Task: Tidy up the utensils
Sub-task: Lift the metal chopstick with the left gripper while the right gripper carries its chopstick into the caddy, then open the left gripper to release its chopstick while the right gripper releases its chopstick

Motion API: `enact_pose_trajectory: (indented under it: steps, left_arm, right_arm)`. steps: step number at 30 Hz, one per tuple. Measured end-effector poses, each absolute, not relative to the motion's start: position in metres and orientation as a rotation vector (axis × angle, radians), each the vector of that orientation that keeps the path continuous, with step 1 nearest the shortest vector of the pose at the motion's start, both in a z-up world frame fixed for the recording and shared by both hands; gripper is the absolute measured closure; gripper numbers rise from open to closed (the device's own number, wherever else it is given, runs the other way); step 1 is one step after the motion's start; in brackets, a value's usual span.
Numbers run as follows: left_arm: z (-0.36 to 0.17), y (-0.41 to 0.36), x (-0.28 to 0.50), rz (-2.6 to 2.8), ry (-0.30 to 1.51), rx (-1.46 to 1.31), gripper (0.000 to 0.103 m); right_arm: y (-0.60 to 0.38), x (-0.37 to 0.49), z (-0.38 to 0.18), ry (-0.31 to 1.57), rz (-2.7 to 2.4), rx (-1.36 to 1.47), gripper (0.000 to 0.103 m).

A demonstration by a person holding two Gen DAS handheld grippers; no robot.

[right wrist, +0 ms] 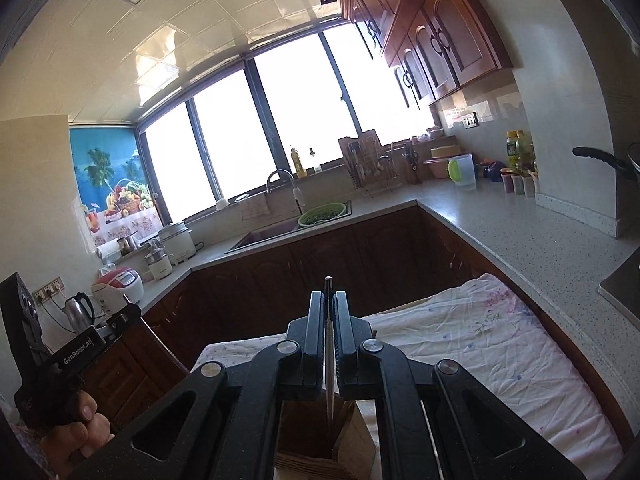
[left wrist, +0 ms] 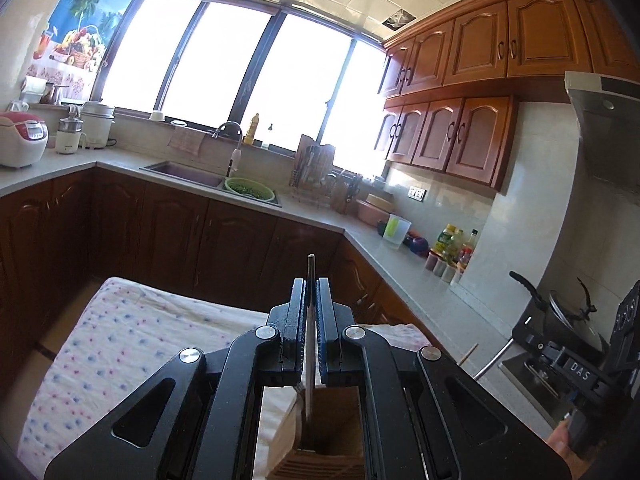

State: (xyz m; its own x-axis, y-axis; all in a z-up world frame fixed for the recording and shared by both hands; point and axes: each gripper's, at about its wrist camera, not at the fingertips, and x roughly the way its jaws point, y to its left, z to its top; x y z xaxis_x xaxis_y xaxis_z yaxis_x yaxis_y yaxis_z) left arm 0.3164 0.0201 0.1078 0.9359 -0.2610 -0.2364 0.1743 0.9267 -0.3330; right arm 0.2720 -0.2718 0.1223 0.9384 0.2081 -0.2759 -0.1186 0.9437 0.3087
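Note:
In the left wrist view my left gripper [left wrist: 311, 285] is shut on a thin upright metal utensil [left wrist: 309, 360]. Its tip sticks out above the fingers and its lower end reaches into a wooden holder [left wrist: 336, 432] below. The right wrist view shows my right gripper [right wrist: 329, 300] shut on another slim metal utensil [right wrist: 329, 364], which also stands in the wooden holder [right wrist: 320, 436]. The holder sits on a table under a dotted cloth [left wrist: 120, 340] [right wrist: 480, 344]. A wooden stick [left wrist: 469, 355] and a metal rod [left wrist: 493, 363] poke out past the left gripper's arm.
An L-shaped counter [right wrist: 520, 240] runs round the kitchen with a sink [left wrist: 184, 172], a green colander [left wrist: 250, 189], a dish rack [left wrist: 314, 176], bottles [left wrist: 454, 246] and a rice cooker [left wrist: 20, 138]. A lidded wok [left wrist: 568, 312] stands at the right. A hand [right wrist: 80, 428] holds the left gripper's body.

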Motion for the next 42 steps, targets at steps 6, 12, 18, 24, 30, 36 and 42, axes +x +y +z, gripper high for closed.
enact_pose_trajectory:
  steps: [6, 12, 18, 24, 30, 36, 42]
  left_arm:
    - [0.072, 0.012, 0.321, -0.23, 0.346, -0.299, 0.099]
    - [0.06, 0.002, 0.326, -0.238, 0.388, -0.272, 0.099]
    - [0.061, 0.001, 0.327, -0.241, 0.395, -0.272, 0.098]
    - [0.064, 0.001, 0.329, -0.24, 0.414, -0.261, 0.098]
    - [0.068, 0.009, 0.317, -0.222, 0.438, -0.285, 0.045]
    - [0.068, 0.019, 0.282, -0.193, 0.442, -0.273, 0.03]
    - [0.051, 0.033, 0.241, -0.168, 0.486, -0.287, 0.024]
  right_arm:
    - [-0.271, 0.285, 0.089, 0.366, 0.159, 0.292, 0.099]
    - [-0.266, 0.294, 0.072, 0.419, 0.158, 0.287, 0.098]
    - [-0.268, 0.297, 0.073, 0.44, 0.157, 0.3, 0.098]
    - [-0.271, 0.301, 0.073, 0.458, 0.168, 0.325, 0.098]
    - [-0.274, 0.298, 0.076, 0.471, 0.173, 0.342, 0.052]
    - [-0.292, 0.267, 0.086, 0.401, 0.171, 0.397, 0.025]
    - [-0.307, 0.218, 0.084, 0.362, 0.126, 0.391, 0.012]
